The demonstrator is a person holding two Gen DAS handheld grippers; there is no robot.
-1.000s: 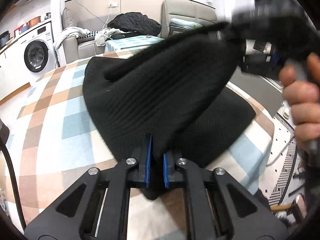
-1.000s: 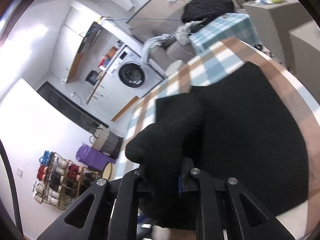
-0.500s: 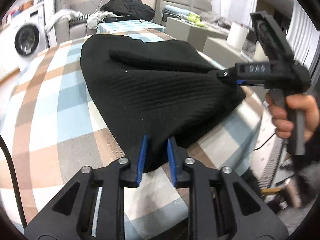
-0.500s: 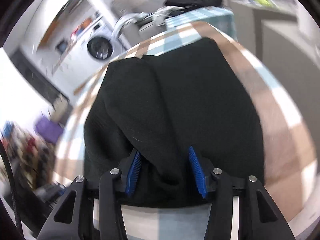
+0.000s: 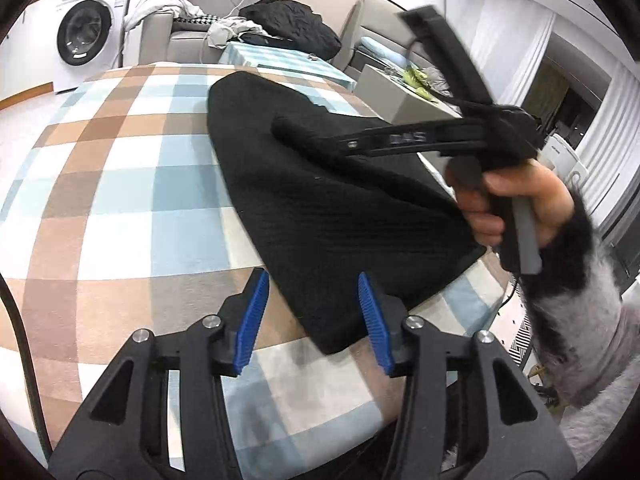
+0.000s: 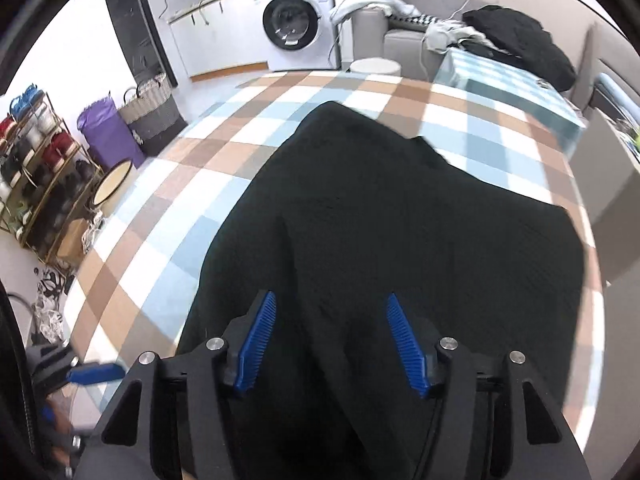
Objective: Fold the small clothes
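Bright, even indoor light; strong fisheye bending; slight motion blur.

A black ribbed knit garment (image 5: 340, 216) lies spread flat on the checked surface (image 5: 120, 184), folded over on itself so that one layer rests on another. A narrow fold ridge runs along its top, and one rounded corner reaches close to the near edge of the surface. In the right wrist view the black ribbed knit garment (image 6: 400, 232) shows a long crease down its middle.

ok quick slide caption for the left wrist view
Open left hand-held gripper over the corner of a folded black knit garment on a checked tablecloth.
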